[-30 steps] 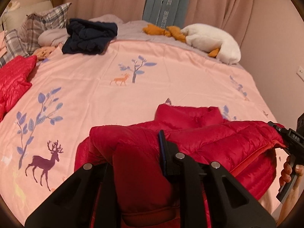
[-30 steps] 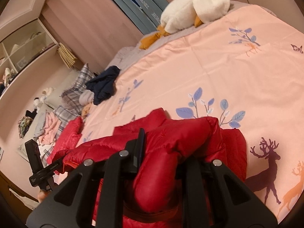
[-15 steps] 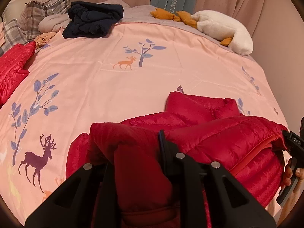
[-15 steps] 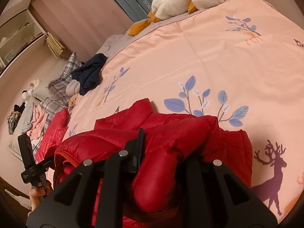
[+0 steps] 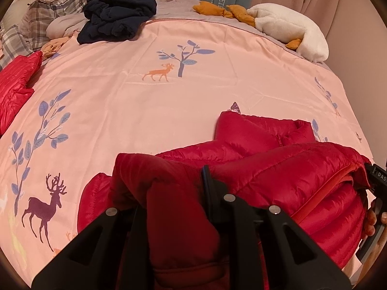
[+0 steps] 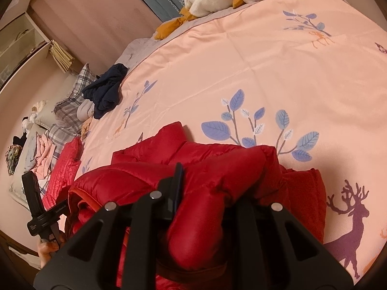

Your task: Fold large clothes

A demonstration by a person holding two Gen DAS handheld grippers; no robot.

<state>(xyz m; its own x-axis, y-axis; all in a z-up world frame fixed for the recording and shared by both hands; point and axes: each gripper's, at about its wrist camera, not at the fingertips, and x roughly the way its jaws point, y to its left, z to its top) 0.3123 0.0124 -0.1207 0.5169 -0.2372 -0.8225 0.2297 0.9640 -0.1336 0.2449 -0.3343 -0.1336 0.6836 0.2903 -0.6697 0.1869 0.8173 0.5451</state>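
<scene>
Left wrist view, from the left edge: a second red quilted garment [image 5: 14, 89] lies at the bed's left side, apart from the one I am handling. Behind it, plaid pillows [image 5: 46, 17] and a crumpled dark navy garment [image 5: 116, 21] sit near the head of the bed. The pink bedspread [image 5: 169, 101] with its deer and tree print covers the middle.

My left gripper [image 5: 174, 193] is pinched on a thick fold of the red puffer jacket [image 5: 278, 169]; the fabric bulges up between the two fingers and hangs over them. The jacket's collar end lies flat on the bedspread just beyond, the lifted part doubled over toward it. At the far right edge of this view, the jacket's other corner runs into my right gripper, with my right hand [image 5: 371, 220] partly visible on its handle. A white plush toy [image 5: 290, 26] with orange feet lies at the far right corner of the bed.

Right wrist view: my left hand [image 6: 46, 249] and its gripper handle show at the lower left. My right gripper [image 6: 208, 191] is likewise clamped on a fat roll of red jacket, fingers close together around it. Jacket lies at the near edge of the bed, between both grippers.
</scene>
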